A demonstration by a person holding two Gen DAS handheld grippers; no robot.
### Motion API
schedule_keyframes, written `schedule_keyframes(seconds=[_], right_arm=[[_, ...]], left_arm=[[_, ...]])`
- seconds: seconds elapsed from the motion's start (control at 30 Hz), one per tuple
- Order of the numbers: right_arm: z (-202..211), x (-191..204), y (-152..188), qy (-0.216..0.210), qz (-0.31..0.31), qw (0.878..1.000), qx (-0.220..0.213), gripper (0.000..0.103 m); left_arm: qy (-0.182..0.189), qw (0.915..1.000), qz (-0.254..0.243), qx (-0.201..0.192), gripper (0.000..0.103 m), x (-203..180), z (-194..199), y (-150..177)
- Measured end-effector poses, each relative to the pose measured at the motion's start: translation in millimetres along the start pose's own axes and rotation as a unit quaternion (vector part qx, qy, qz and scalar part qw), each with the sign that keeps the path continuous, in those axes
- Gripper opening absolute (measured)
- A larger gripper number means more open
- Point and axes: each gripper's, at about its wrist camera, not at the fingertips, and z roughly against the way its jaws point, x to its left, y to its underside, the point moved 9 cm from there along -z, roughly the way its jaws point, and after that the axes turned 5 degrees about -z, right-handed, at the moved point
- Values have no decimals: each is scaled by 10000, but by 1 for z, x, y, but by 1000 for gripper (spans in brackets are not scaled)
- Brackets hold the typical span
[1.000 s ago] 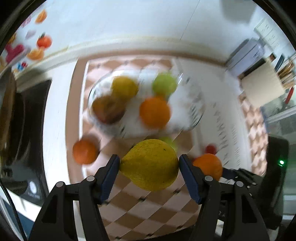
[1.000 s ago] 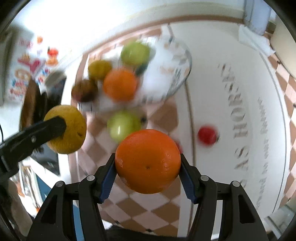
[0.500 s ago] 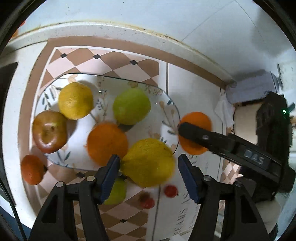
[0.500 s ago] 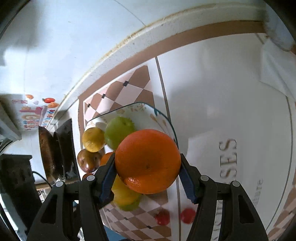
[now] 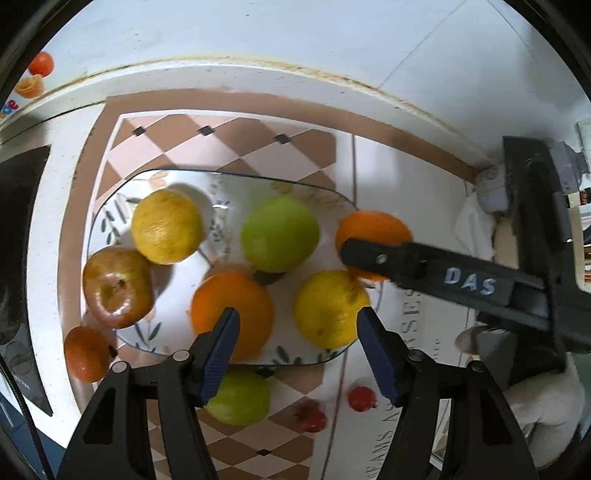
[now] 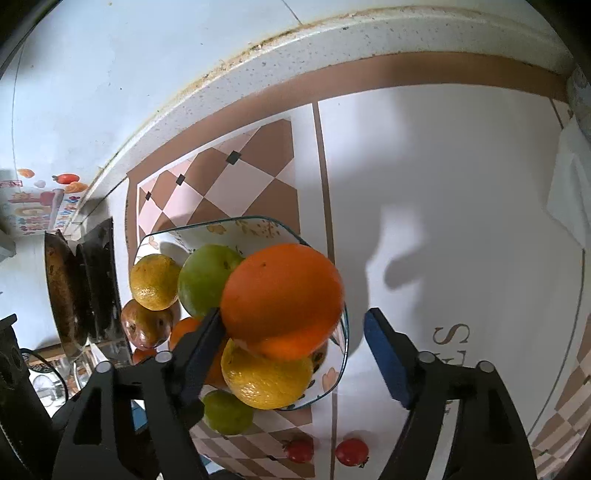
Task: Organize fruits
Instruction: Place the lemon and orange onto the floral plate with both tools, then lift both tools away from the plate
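Observation:
A glass plate [image 5: 110, 206] holds a yellow citrus [image 5: 166, 226], a green apple [image 5: 279, 233], a red-brown apple [image 5: 117, 286], an orange [image 5: 236, 310] and a yellow lemon [image 5: 330, 308]. My left gripper [image 5: 297, 341] is open above the plate, the lemon lying free below it. My right gripper [image 6: 293, 345] is open; a big orange [image 6: 282, 295] leans on its left finger over the plate's right edge [image 6: 341, 369], clear of the right finger. It also shows in the left wrist view [image 5: 373, 230].
Off the plate lie a small orange [image 5: 86, 352], a green apple [image 5: 240, 397] and two small red fruits [image 5: 360, 398] [image 5: 312, 419] on the checkered mat. A dark stove [image 6: 94, 280] stands at the left. A backsplash ledge [image 6: 332, 33] runs behind.
My left gripper opened and let the lemon onto the plate. My right gripper opened around the orange above the plate's right edge.

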Motion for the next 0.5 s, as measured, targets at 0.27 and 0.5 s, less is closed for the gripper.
schedule_keyframes(seconds=[0.27, 0.5], right_arm=[[17, -3, 7, 244, 62, 9992, -299, 88], [51, -4, 39, 1161, 502, 9862, -1065, 94]], left_arm=[[-459, 9986, -139, -233, 67, 24, 11, 5], [-1034, 9935, -259, -403, 91, 58, 27, 16]])
